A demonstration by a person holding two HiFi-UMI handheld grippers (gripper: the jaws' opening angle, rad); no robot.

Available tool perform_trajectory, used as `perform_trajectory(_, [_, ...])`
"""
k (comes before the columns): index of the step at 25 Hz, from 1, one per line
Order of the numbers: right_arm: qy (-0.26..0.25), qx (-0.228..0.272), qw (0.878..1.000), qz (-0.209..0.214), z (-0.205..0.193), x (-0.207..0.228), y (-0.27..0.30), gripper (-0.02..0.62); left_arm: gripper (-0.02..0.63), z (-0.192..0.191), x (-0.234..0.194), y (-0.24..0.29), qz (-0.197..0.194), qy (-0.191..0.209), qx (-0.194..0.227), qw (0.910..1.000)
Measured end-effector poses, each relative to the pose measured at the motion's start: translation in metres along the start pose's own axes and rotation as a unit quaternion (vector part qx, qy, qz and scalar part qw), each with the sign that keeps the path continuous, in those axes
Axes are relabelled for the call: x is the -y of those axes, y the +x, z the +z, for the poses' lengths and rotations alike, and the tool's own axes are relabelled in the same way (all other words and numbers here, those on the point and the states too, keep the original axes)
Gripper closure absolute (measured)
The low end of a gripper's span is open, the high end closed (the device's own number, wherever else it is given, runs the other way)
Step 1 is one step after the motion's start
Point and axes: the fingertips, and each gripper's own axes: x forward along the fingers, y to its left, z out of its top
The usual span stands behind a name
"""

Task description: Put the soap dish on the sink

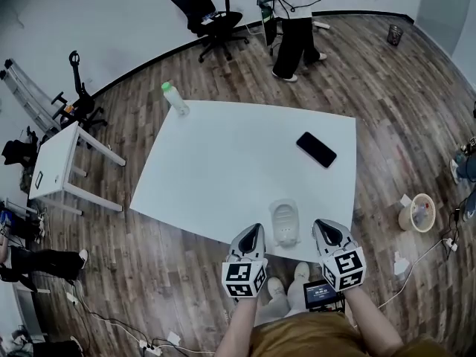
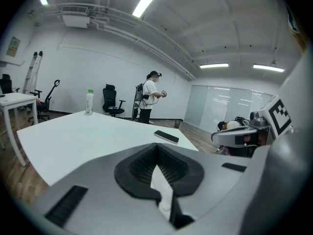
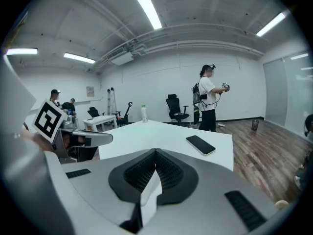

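Note:
A pale, translucent soap dish (image 1: 285,222) lies on the white table (image 1: 223,162), close to its near edge. My left gripper (image 1: 254,229) hovers just left of the dish, and my right gripper (image 1: 322,225) hovers just right of it. Neither touches it. In the left gripper view the left gripper (image 2: 156,150) has its jaws shut with nothing between them. The right gripper (image 3: 156,154) is likewise shut and empty in its own view. The dish lies below what both gripper views show.
A black phone (image 1: 316,149) lies on the table's right side, and a green-capped bottle (image 1: 175,99) stands at its far left corner. Beyond are an office chair (image 1: 208,13), a standing person (image 1: 294,28), a small white table (image 1: 56,162) and a floor basket (image 1: 420,213).

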Motion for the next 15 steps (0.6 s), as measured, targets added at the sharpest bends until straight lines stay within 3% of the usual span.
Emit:
perform_trajectory(10, [-0.016, 0.005, 1.0, 0.003, 0.02, -0.003, -0.008, 0.588, 0.6, 0.043, 0.005, -0.017, -0.004, 0.016, 0.051, 0.9986])
perform_trajectory(15, [0.012, 0.039, 0.999, -0.006, 0.045, 0.001, -0.021, 0.588, 0.6, 0.075, 0.013, -0.036, -0.01, 0.021, 0.089, 0.9958])
